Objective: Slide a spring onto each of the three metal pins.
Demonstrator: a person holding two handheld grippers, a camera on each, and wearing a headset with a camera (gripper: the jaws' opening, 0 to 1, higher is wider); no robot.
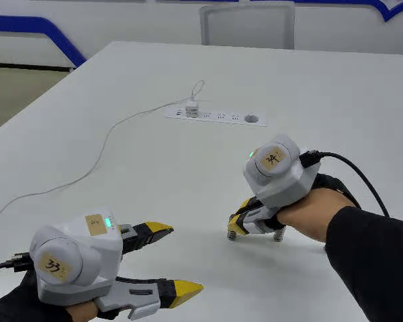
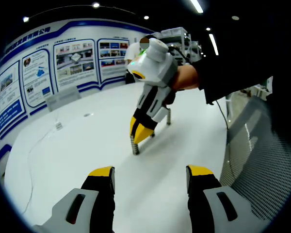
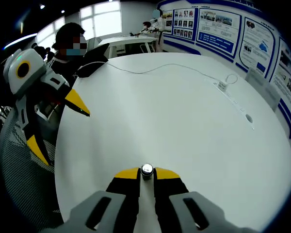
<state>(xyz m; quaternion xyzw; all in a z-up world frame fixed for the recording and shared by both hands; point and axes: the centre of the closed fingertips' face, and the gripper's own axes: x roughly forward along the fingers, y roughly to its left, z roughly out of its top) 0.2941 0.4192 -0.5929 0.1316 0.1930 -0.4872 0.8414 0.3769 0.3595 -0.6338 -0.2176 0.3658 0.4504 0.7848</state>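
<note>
Left gripper (image 1: 186, 259) gapes wide and empty at the table's (image 1: 154, 161) near edge; right gripper (image 3: 146, 174) is pinched narrow on a pin (image 3: 146, 169).
The held pin stands upright toward the table's near right, its round metal top between the yellow tips. A second pin (image 1: 279, 231), with a spring (image 1: 279, 237) coiled round it, stands just beside it. A power strip (image 1: 218, 116) lies toward the far edge, and a cable (image 1: 87, 171) trails from it to the left edge.
</note>
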